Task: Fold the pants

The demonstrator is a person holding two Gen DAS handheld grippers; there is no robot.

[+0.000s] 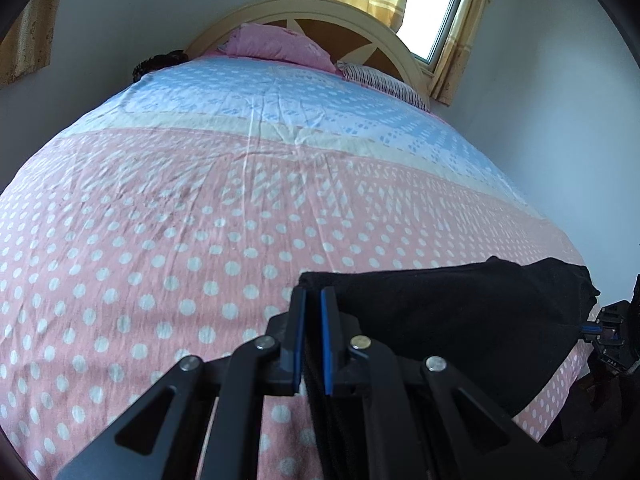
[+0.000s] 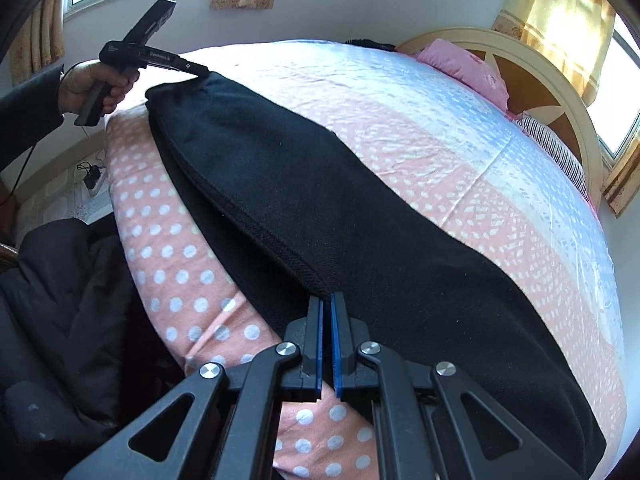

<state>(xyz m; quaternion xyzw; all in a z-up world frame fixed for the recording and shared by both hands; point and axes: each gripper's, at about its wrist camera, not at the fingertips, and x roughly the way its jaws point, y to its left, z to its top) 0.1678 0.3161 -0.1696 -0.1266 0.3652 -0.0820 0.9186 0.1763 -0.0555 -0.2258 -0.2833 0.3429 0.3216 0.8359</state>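
Black pants [image 2: 320, 184] lie stretched lengthwise along the near edge of the bed, on a pink polka-dot sheet [image 2: 172, 248]. My right gripper [image 2: 326, 298] is shut on the stitched edge at one end of them. At the far end, a hand [image 2: 92, 84] holds my left gripper [image 2: 203, 72], whose tip pinches the other end of the pants. In the left wrist view the left gripper [image 1: 313, 291] is shut with black fabric running between its blue pads, and the pants [image 1: 460, 312] spread to the right. The right gripper [image 1: 590, 330] shows at the pants' far right end.
The sheet [image 1: 160, 220] reaches up to a pink pillow [image 1: 276, 44], a striped pillow [image 1: 384, 84] and a cream headboard [image 1: 352, 12]. Dark clothing [image 2: 60, 280] is heaped beside the bed. A power strip [image 2: 94, 178] lies on the floor. Curtained windows sit on the walls.
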